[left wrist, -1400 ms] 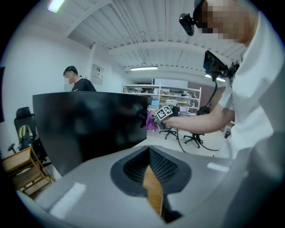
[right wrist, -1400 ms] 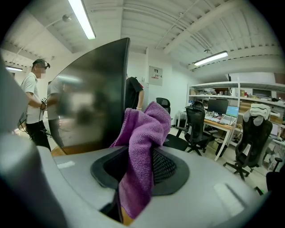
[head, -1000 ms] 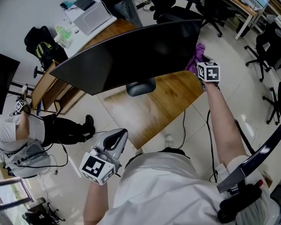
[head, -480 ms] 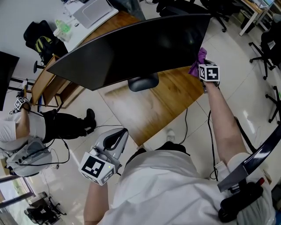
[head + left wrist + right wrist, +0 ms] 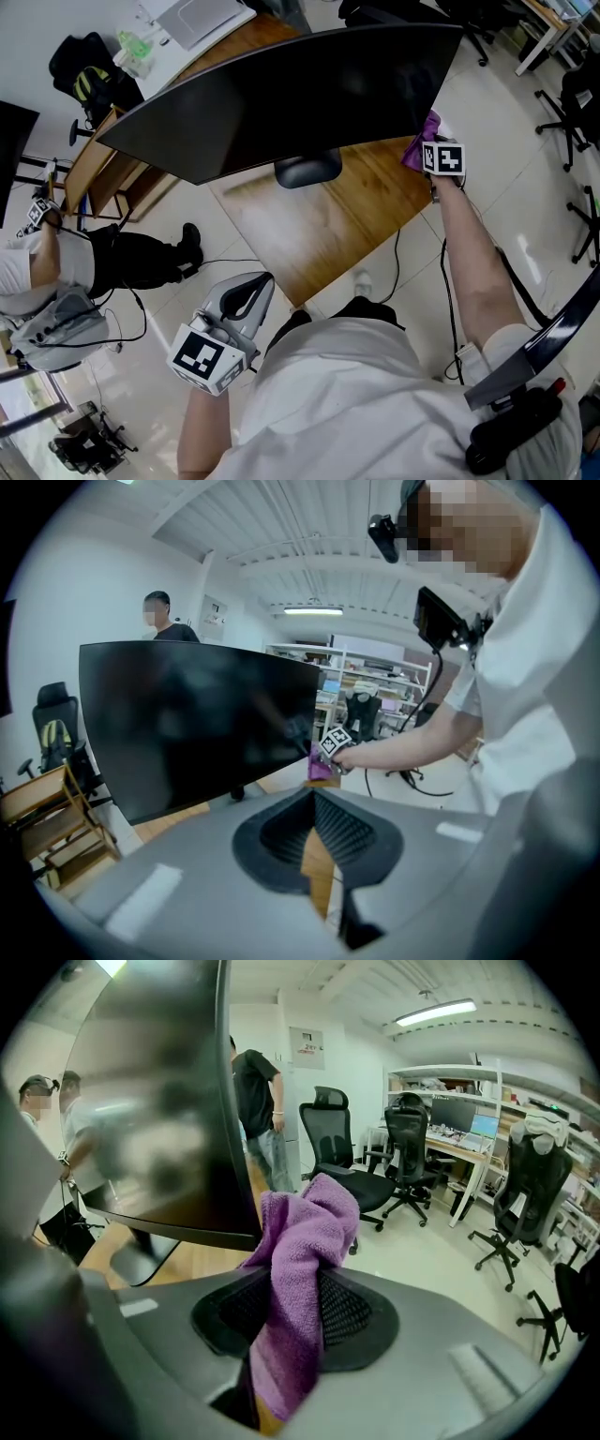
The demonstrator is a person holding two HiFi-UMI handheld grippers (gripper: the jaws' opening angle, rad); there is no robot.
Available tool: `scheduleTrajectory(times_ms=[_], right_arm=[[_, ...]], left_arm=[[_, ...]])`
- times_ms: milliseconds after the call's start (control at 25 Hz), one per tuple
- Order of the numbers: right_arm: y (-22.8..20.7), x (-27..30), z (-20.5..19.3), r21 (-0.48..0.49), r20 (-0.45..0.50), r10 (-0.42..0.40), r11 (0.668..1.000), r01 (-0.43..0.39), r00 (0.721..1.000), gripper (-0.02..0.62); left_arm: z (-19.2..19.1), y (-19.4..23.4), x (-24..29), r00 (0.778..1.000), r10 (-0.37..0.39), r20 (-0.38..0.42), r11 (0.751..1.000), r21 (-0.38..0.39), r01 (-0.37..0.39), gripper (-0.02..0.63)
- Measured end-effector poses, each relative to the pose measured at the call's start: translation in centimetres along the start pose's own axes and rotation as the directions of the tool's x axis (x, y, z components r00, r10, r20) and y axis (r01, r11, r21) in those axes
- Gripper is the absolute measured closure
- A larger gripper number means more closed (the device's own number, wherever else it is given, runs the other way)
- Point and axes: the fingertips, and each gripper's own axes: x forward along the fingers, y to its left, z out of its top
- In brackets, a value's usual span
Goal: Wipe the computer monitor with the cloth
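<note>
Just slid fluffy purple cloth (image 5: pixel 314 1218), pinched tight in right gripper (image 5: pixel 292 1330), down to wide black curved monitor's (image 5: pixel 281 103) lower corner, so edge pass about done; left gripper (image 5: pixel 317 850) idling low, closed on nothing.

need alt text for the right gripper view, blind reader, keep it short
The right gripper clamps a purple cloth between its jaws, the bunched top right beside the lower corner of a dark monitor on the left. A wooden desk shows below the screen; behind are black office chairs and a standing person.

Wood desk (image 5: pixel 319 234) w/ laptop (image 5: pixel 199 16), chairs (image 5: pixel 339 1152)
</note>
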Motion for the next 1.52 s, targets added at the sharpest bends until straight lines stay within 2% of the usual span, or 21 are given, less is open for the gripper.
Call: scheduleTrajectory(times_ms=[160,480,720,1520], right_arm=[[1.4,0.3,-0.1,-0.005,-0.009,0.011,1.000,-0.012,1.000,0.467],[2.6,0.0,-0.7,0.073,-0.010,0.016,0.997,-0.015,1.000,0.468],[4.1,0.2,-1.8,0.081,-0.045,0.012,0.997,-0.008,0.999,0.468],[14.4,-0.6,-1.7,0.008,-0.043,0.062,0.998,-0.062,0.997,0.467]], left_arm=[[-0.2,0.1,-0.3,1.000,0.000,0.000,1.000,-0.006,0.000,0.584],[-0.7,0.8,-0.8,1.000,-0.010,0.010,1.000,-0.017,0.010,0.585],[-1.0,1.8,-1.5,1.000,-0.020,0.019,1.000,-0.023,0.020,0.584],[-3.6,5.1,-5.9,0.998,-0.012,0.063,0.998,-0.055,0.015,0.586]])
